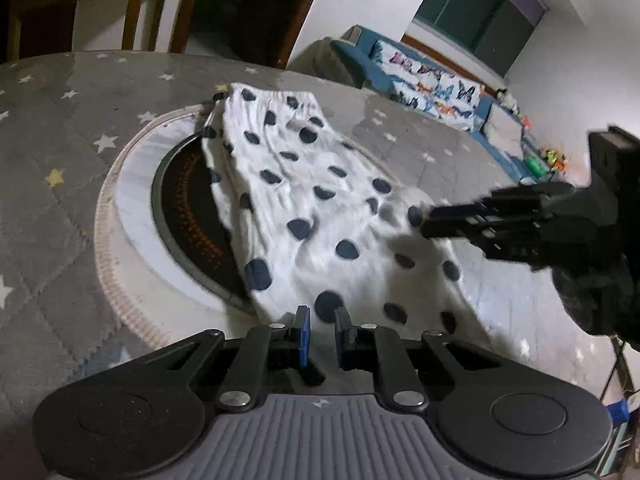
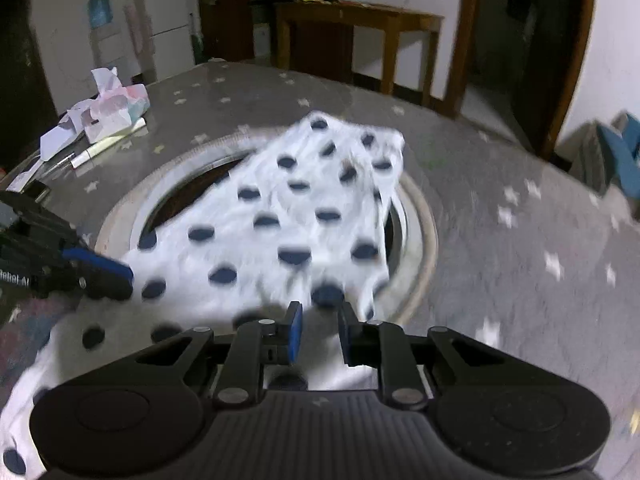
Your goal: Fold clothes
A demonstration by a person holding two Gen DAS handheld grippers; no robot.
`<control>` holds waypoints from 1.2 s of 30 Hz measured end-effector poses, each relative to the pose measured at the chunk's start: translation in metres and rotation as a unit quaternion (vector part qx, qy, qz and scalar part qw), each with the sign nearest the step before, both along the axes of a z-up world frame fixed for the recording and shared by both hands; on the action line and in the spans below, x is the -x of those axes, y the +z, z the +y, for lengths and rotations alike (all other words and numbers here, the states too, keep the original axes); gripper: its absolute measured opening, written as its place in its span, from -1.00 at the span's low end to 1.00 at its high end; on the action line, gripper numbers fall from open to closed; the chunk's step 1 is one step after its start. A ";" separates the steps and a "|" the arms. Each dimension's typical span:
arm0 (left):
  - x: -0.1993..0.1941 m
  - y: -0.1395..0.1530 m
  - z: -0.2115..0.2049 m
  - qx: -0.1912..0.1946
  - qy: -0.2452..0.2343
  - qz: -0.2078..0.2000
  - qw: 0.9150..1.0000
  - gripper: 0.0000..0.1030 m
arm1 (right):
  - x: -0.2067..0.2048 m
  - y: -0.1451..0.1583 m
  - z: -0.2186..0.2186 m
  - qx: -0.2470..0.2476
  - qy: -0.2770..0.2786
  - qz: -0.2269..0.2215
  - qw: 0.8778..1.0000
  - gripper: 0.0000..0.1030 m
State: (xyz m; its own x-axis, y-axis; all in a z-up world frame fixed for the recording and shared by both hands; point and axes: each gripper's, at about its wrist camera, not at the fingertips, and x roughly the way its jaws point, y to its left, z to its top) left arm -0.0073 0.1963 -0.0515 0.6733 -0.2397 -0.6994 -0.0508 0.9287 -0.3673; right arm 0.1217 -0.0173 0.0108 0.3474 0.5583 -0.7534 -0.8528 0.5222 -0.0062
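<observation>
Left wrist view: looking down along the left gripper (image 1: 322, 330), jaws standing slightly apart with a narrow gap, cloth lying just beyond the tips; gripping anything or not, cannot tell. Polka-dot garment (image 1: 304, 208), white with dark dots, lying spread across the star-patterned table cover (image 1: 60, 184), running from the far elastic edge toward the camera and partly covering the round heater recess (image 1: 180, 216) set in the table. Right gripper (image 1: 480, 224) reaching in from the right, fingertips touching the garment's right edge; how far open, cannot tell from this side. Blue sofa (image 1: 440, 96) standing along the far wall.

Right wrist view: looking along the right gripper (image 2: 320, 334), blue-padded jaws parted, white cloth showing through the gap, no clear pinch visible. Garment (image 2: 280, 232) lying blurred over the round recess (image 2: 420, 240). Left gripper (image 2: 96, 272) entering at the left, touching the cloth's edge. Crumpled papers (image 2: 108, 112) lying on the far left of the table; wooden desk (image 2: 360, 24) standing behind.
</observation>
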 end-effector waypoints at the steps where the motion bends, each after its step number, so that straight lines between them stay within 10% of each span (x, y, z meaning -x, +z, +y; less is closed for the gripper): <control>1: -0.003 0.001 -0.001 0.001 -0.004 -0.004 1.000 -0.72 | -0.004 0.004 0.008 -0.002 0.004 -0.002 1.000 -0.66; 17: -0.011 -0.015 0.007 0.033 -0.016 -0.002 0.999 -0.72 | -0.056 -0.018 0.171 -0.007 0.021 0.051 0.998 -0.58; 36: -0.012 -0.019 0.007 0.041 -0.026 -0.005 0.999 -0.72 | -0.063 -0.027 0.196 -0.029 0.003 0.070 0.997 -0.93</control>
State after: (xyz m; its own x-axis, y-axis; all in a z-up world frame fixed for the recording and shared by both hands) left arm 0.0043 0.2034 -0.0702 0.6646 -0.3313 -0.6698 0.0013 0.8968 -0.4424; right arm 0.1844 0.1786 -0.0159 0.2382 0.6036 -0.7609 -0.8465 0.5130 0.1420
